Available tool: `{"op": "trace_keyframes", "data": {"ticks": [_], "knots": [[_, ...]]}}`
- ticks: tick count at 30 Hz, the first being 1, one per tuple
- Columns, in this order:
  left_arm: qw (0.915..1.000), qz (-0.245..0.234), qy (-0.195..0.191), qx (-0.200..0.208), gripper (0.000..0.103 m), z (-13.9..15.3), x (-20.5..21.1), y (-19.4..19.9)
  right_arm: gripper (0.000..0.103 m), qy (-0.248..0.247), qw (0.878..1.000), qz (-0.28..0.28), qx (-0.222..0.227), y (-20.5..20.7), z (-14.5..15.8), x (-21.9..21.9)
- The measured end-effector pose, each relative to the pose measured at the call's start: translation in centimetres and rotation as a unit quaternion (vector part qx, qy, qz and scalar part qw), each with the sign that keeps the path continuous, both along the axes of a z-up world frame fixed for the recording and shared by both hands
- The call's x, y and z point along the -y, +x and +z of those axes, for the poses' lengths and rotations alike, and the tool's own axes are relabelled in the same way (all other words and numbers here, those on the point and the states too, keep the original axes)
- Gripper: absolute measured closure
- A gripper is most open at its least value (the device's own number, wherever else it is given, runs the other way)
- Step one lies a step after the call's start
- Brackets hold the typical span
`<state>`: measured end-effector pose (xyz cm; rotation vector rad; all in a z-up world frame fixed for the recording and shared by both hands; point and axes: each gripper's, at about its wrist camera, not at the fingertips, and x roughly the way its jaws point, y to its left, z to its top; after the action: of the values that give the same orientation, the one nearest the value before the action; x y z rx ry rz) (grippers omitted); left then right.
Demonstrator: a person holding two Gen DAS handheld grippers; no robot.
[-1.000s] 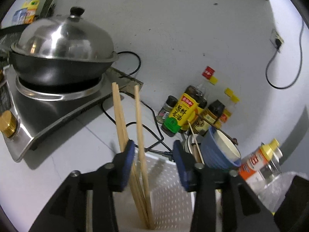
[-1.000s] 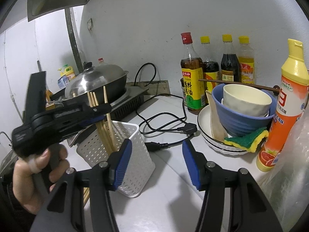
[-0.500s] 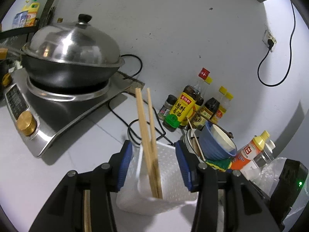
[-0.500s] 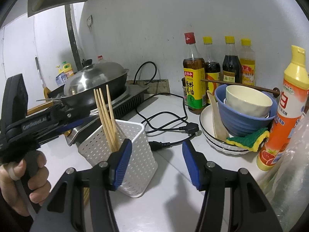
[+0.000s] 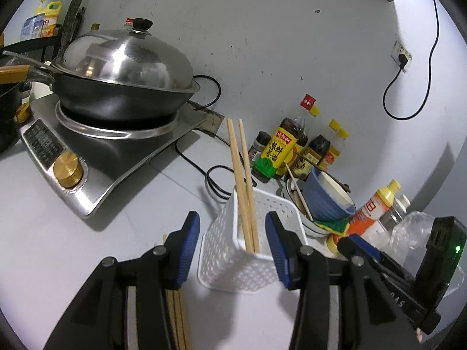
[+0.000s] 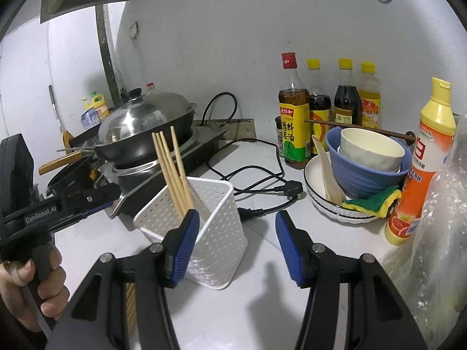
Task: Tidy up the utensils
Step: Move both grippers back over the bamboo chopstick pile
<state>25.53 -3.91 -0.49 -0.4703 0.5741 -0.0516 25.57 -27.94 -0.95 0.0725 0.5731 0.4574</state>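
Countertop (image 6: 262,306): pale surface with bare room in front of the basket and between it and the stove; the back and right edges are crowded.
Stove (image 5: 111,151): steel cooktop at the left with a lidded wok (image 5: 122,87) on it, its front corner near the basket's left side.
Bowls (image 6: 364,163): stacked on plates at the right with a sponge (image 6: 373,201) at the rim; sauce bottles (image 6: 294,116) line the wall behind, and a power cord (image 6: 262,186) lies between bowls and basket.
Basket (image 6: 210,233): white perforated utensil holder, upright, mid-counter.
Left gripper (image 5: 232,248): jaws spread wide and holding nothing, one blue pad on either side of the basket's near rim (whether they touch it is hard to say from this angle).
Right gripper (image 6: 238,245): jaws wide apart, empty, its left pad in front of the basket's near wall, its right pad over bare counter.
Chopsticks (image 6: 172,169): wooden, standing tilted inside the basket, tips up, free of both tools.
Loose chopsticks (image 5: 178,315): more lying flat on the counter under the left gripper.
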Motion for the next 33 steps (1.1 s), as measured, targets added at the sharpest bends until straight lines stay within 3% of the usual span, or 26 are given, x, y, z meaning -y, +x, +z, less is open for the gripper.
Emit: {"op": "trace_keyframes", "data": {"ticks": [24, 33], "knots": [[0.9996, 0.008, -0.020, -0.019, 0.057, -3.4, -6.2, -7.1, 0.051, -0.045, 0.999, 0.014, -0.007, -5.9, 0.2, -4.7], [0.9992, 0.002, 0.040, 0.000, 0.057, -3.9, -7.8, -9.8, 0.051, -0.078, 0.997, 0.021, -0.016, -7.2, -0.3, -7.0]]}}
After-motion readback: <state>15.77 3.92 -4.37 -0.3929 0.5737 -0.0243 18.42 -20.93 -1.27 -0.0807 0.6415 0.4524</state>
